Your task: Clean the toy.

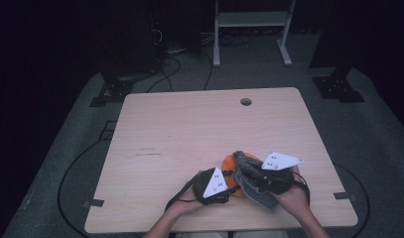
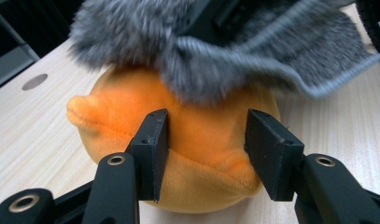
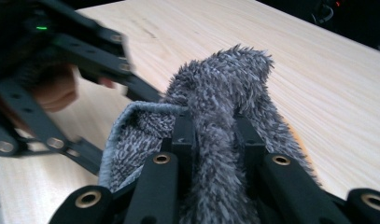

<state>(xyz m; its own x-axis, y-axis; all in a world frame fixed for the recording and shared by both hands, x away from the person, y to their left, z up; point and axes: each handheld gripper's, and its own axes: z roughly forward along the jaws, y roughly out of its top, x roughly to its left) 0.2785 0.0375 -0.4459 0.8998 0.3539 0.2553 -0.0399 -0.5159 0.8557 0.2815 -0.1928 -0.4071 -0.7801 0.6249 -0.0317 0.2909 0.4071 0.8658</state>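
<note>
Near the front edge of the pale wooden table (image 1: 189,129), a round orange plush toy (image 2: 187,154) is braced by the left gripper (image 2: 206,154), its jaws set apart and pressed against the toy's sides. A fuzzy grey cloth (image 3: 225,116) is pinched between the closed jaws of the right gripper (image 3: 213,135) and laid over the toy's top. Wiping or covering is judged underway, with most of the toy yet bare. A cable hole (image 1: 245,101) is noted far off; nothing obstructs.
</note>
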